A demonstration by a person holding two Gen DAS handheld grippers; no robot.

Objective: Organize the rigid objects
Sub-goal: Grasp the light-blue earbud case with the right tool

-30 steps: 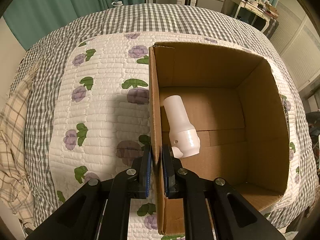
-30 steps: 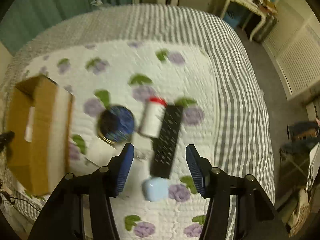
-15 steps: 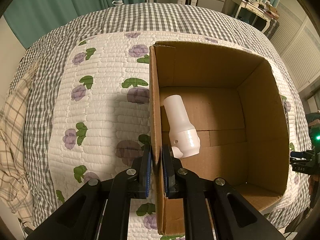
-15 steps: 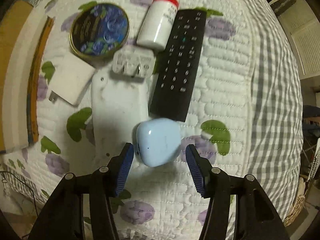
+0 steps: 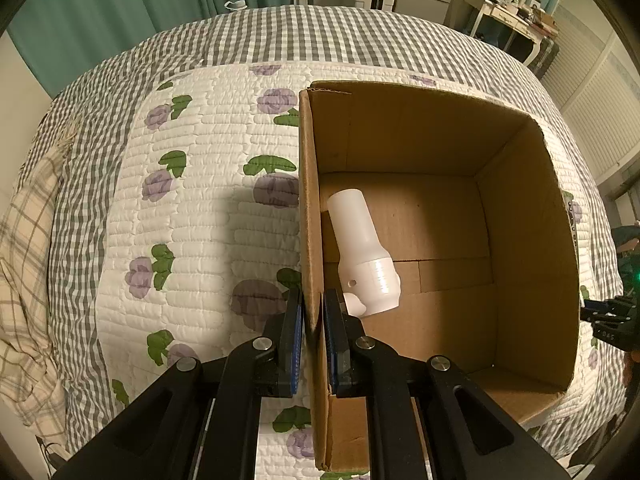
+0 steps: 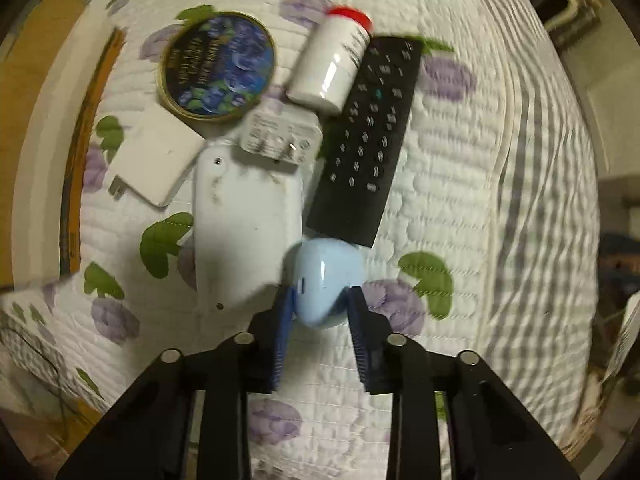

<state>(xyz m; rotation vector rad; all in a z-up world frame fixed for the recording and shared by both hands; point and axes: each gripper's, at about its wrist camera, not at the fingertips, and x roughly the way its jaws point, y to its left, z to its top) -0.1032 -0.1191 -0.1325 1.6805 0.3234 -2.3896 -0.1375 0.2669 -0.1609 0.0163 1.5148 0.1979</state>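
Observation:
My left gripper is shut on the left wall of an open cardboard box on the bed. A white plastic bottle-shaped part lies inside the box by that wall. My right gripper has its two pads against the sides of a pale blue rounded case resting on the quilt. Beyond it lie a black remote, a white bottle with a red cap, a round blue tin, a white plug adapter, a white square charger and a white flat device.
The box edge shows at the left of the right wrist view. The flowered quilt covers the bed, with grey checked cover around it. The right gripper's body shows past the box's right wall. Furniture stands beyond the bed.
My right gripper came down toward the pile and its fingers closed in from wide open onto the pale blue case. The left gripper and box have not moved.

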